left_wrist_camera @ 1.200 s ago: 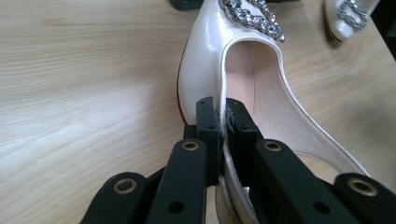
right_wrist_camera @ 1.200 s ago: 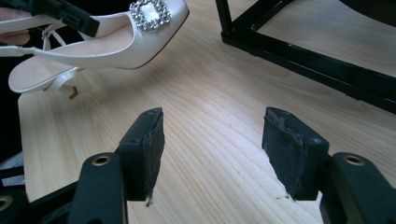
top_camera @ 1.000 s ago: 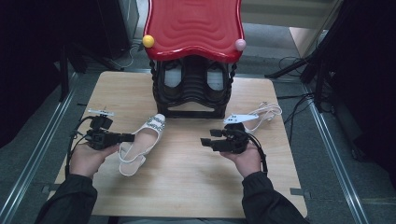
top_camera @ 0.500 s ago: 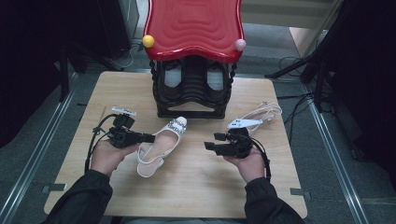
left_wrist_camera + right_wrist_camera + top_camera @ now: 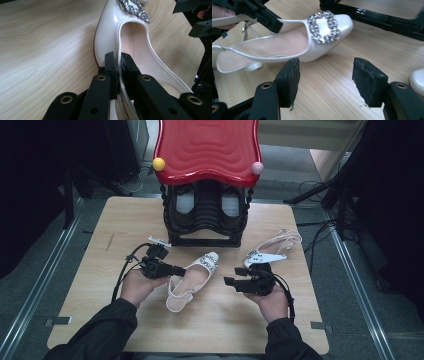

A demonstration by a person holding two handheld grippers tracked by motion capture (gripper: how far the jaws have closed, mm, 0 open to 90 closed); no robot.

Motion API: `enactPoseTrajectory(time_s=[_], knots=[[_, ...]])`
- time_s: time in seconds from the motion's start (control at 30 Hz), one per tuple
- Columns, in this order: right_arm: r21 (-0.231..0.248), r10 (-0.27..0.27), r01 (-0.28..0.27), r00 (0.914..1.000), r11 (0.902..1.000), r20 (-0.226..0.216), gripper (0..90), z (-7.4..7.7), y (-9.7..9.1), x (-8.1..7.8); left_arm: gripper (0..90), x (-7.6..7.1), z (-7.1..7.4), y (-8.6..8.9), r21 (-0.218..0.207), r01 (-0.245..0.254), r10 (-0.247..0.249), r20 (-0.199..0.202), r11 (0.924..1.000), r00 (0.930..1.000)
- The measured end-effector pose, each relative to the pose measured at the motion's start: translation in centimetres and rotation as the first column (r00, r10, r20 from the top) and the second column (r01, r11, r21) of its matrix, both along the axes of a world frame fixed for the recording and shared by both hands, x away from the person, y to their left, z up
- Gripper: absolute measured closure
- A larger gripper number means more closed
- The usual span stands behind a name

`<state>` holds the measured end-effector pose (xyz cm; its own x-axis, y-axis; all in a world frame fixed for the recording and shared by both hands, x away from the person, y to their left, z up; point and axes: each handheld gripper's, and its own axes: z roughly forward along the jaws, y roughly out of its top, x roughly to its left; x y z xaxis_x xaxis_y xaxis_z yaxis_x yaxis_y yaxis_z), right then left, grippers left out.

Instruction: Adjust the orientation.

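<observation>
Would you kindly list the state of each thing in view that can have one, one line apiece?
Left gripper: shut on the held shoe's side edge.
Right gripper: open, nothing between its jaws.
Held shoe: on the table, toe towards the rack, pinched at its side.
Second shoe: lying on the table, untouched.
Shoe rack: upright, a pair of shoes on its shelf.

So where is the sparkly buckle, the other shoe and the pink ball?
sparkly buckle (image 5: 323, 27), right gripper view, its middle.
other shoe (image 5: 272, 251), high view, its strap side.
pink ball (image 5: 257, 168), high view, its centre.
</observation>
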<state>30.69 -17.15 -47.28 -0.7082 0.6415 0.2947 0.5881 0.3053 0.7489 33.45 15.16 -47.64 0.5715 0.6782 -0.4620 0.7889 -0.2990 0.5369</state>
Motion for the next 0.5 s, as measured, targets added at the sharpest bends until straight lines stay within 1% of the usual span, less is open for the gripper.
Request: enactPoseTrajectory(time_s=[0.03,0.07,0.1,0.13,0.2,0.23,0.3,0.37,0.4,0.43,0.47,0.5], knots=[[-0.001,-0.001,0.001,1.0,1.0,0.002,40.0,0.0,-0.1,-0.1,85.9,0.1,-0.2,-0.3,-0.001,0.0,0.0,-0.001,1.0,1.0],[-0.005,-0.005,0.005,1.0,1.0,0.001,40.0,-0.1,-0.2,-0.2,85.7,0.4,-0.7,-0.5,-0.011,-0.002,0.002,-0.009,0.9999,1.0],[-0.005,-0.005,0.005,1.0,1.0,0.001,40.0,-0.1,-0.2,-0.2,85.6,0.4,-0.7,-0.5,-0.011,-0.002,0.002,-0.009,0.9999,1.0],[-0.004,-0.007,0.007,1.0,1.0,0.0,40.0,-0.1,-0.2,-0.3,85.6,0.7,-1.2,-0.6,-0.012,-0.004,0.004,-0.026,0.9999,0.9997],[-0.004,-0.01,0.01,0.9999,0.9999,0.001,40.1,-0.3,-0.2,-0.3,85.2,0.7,-1.3,-0.6,-0.004,-0.004,0.004,-0.029,1.0,0.9996],[-0.008,-0.009,0.009,1.0,0.9999,0.0,40.1,-0.3,-0.2,-0.3,84.9,0.8,-1.6,-0.7,0.008,-0.005,0.005,-0.032,1.0,0.9995],[-0.009,-0.008,0.008,1.0,0.9999,0.0,40.1,-0.4,-0.2,-0.3,84.9,1.0,-1.7,-0.4,0.001,-0.015,0.015,-0.035,0.9999,0.9993],[-0.019,-0.008,0.008,1.0,0.9998,0.0,40.3,-0.6,0.0,-0.2,84.3,1.0,-1.7,-0.2,0.031,-0.016,0.017,-0.012,0.9994,0.9998],[-0.019,-0.008,0.008,1.0,0.9998,0.0,40.3,-0.6,0.0,-0.2,83.6,1.0,-1.7,-0.2,0.031,-0.016,0.017,-0.012,0.9994,0.9998],[-0.023,-0.009,0.009,1.0,0.9997,0.004,40.4,-0.7,0.2,-0.1,83.6,0.9,-1.7,-0.2,0.041,-0.017,0.017,-0.004,0.999,0.9998],[-0.027,-0.004,0.004,1.0,0.9996,0.003,41.2,-0.9,0.3,0.0,81.5,0.9,-1.7,-0.1,0.043,-0.017,0.017,-0.002,0.9989,0.9998],[-0.02,-0.005,0.005,1.0,0.9998,-0.002,41.4,-0.9,0.4,0.1,80.9,0.9,-1.7,-0.1,0.043,-0.017,0.017,-0.002,0.9989,0.9998]])
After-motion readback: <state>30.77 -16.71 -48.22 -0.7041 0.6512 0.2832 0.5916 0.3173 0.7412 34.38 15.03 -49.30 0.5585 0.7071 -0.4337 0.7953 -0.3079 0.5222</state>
